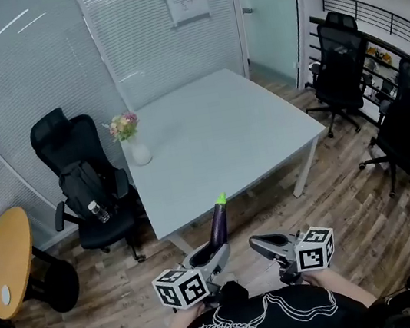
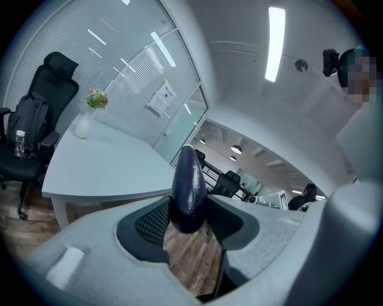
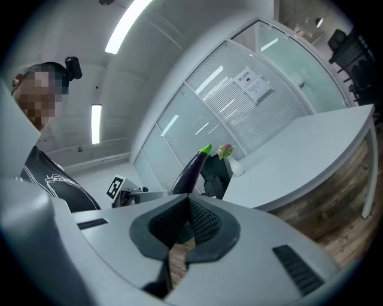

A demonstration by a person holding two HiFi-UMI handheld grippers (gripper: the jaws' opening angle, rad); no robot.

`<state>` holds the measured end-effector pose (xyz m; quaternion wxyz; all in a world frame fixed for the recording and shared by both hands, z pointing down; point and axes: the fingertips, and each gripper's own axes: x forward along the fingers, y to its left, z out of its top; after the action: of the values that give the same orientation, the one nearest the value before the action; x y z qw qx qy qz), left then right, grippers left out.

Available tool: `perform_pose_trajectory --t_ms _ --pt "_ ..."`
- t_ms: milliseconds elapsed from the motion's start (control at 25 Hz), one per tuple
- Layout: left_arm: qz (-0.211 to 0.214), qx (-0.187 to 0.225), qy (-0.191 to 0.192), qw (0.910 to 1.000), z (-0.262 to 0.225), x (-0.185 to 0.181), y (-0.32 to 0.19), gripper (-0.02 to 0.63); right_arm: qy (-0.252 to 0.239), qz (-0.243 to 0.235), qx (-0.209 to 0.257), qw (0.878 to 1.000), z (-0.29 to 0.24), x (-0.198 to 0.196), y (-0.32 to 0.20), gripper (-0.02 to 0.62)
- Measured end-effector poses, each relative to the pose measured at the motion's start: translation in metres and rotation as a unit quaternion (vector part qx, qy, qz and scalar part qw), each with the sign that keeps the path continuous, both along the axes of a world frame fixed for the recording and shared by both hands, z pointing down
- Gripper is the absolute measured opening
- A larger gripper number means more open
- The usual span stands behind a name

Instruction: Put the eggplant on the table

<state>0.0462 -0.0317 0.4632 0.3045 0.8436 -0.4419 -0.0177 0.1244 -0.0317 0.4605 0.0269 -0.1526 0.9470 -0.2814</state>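
A dark purple eggplant [image 1: 218, 223] with a green stem tip stands nearly upright, and my left gripper [image 1: 216, 255] is shut on its lower end. In the left gripper view the eggplant [image 2: 188, 188] sits between the two dark pads and points toward the table [image 2: 102, 167]. My right gripper [image 1: 260, 244] hangs just to the right of it, jaws shut with nothing in them. The right gripper view shows the eggplant [image 3: 191, 170] beyond its own closed tips [image 3: 187, 206]. The pale grey square table [image 1: 222, 125] lies ahead of both grippers, its near corner a short way beyond the eggplant.
A white vase of flowers [image 1: 132, 139] stands at the table's left edge. A black office chair with a backpack and bottle [image 1: 85, 189] is left of the table, and a round wooden table [image 1: 7, 262] is farther left. More black chairs [image 1: 339, 59] stand at the right on the wood floor.
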Motion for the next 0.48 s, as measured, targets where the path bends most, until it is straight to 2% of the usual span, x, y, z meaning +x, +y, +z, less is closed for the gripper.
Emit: perform_pose_trajectory --t_ms 480 --pt "0.010 -0.003 0.010 0.9999 -0.007 -0.061 -0.114 0.198 0.015 0.011 -0.014 1.000 -0.008 -0.058 -0.114 0.009"
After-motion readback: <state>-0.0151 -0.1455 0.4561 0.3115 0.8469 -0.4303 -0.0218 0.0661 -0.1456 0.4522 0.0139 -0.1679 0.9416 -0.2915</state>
